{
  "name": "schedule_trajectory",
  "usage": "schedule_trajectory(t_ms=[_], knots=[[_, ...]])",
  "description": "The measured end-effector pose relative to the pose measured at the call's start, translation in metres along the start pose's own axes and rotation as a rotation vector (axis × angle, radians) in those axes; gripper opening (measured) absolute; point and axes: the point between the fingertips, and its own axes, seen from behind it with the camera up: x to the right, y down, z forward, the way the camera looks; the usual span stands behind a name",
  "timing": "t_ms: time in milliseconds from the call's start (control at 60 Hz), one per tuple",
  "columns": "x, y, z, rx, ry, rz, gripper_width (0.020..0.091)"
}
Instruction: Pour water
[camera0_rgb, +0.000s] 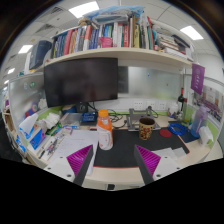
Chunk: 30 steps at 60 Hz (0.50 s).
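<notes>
A white bottle with an orange top (105, 134) stands on a dark desk mat (124, 150), just ahead of my fingers and a little left of the middle. To its right, farther back, sits a brown mug (147, 128). My gripper (113, 166) is low over the desk's front edge and open. Its magenta pads (80, 162) are spread wide with nothing between them. The bottle is apart from both fingers.
A black monitor (80, 80) stands behind the bottle, under a shelf of books (100, 38). Blue and white clutter (35, 135) fills the desk's left side. Blue items (182, 130) and a dark bottle (185, 112) lie at the right.
</notes>
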Motion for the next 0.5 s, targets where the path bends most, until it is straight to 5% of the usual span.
schedule_trajectory(t_ms=[500], knots=[[-0.027, -0.003, 0.206, 0.101, 0.098, -0.045, 0.085]])
